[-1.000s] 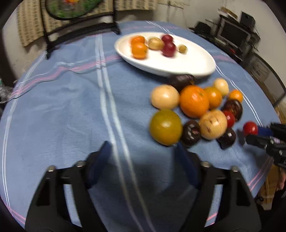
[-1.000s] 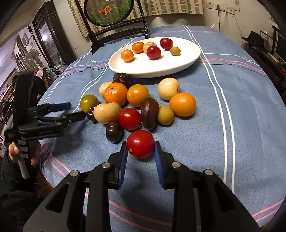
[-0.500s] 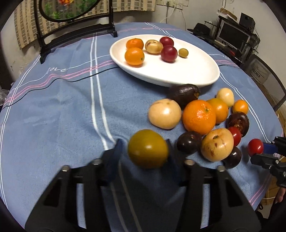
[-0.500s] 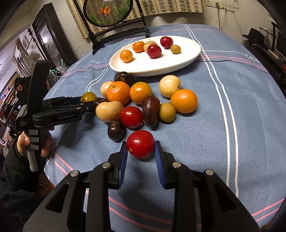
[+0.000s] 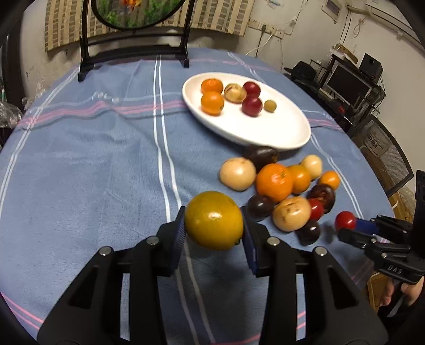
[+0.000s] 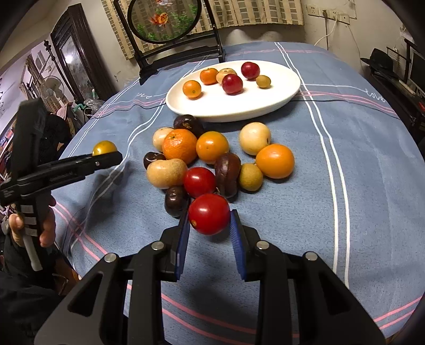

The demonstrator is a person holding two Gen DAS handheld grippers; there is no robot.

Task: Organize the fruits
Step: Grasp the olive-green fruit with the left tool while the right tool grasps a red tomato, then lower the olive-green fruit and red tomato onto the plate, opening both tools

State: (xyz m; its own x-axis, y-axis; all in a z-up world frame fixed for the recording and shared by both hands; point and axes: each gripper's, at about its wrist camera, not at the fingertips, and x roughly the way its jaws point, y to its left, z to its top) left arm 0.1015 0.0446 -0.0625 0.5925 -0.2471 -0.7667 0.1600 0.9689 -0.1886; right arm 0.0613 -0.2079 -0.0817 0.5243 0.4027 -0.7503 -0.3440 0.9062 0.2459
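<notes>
Left tongs (image 5: 214, 234) clamp a yellow-green citrus (image 5: 214, 220) between the blue pads, fruit lifted clear of the blue striped cloth (image 5: 93, 172) on the bench. In the right wrist view the same citrus (image 6: 104, 147) pokes out above the left tongs (image 6: 106, 159) at 9 o'clock of the pile, well apart from it.

Right tongs (image 6: 209, 228) clamp a red tomato (image 6: 209, 213), pads touching both its sides, at 6 o'clock of the pile just beside a dark round fruit (image 6: 175, 200). From the left wrist view the tomato (image 5: 345, 220) sits at the tip of the right tongs (image 5: 348, 228), at 3 o'clock of the pile. Whether it rests on the cloth or hangs just above it I cannot tell.

Loose pile on the cloth: big mandarin (image 6: 179, 145), smooth orange (image 6: 212, 147), second orange (image 6: 275, 160), pale round fruit (image 6: 254, 138), tan potato-shaped fruit (image 6: 166, 173), another red tomato (image 6: 199, 182), dark brown oblong fruit (image 6: 226, 174), small olive-tan fruit (image 6: 250, 177), dark passionfruit (image 6: 188, 124) at 12 o'clock touching the plate edge.

White oval plate (image 6: 265, 100) lies at 12 o'clock of the pile, holding two small oranges, two red fruits, one tan fruit and one small yellow-brown one. Black-framed round screen (image 6: 163, 18) stands at the far bench edge.
</notes>
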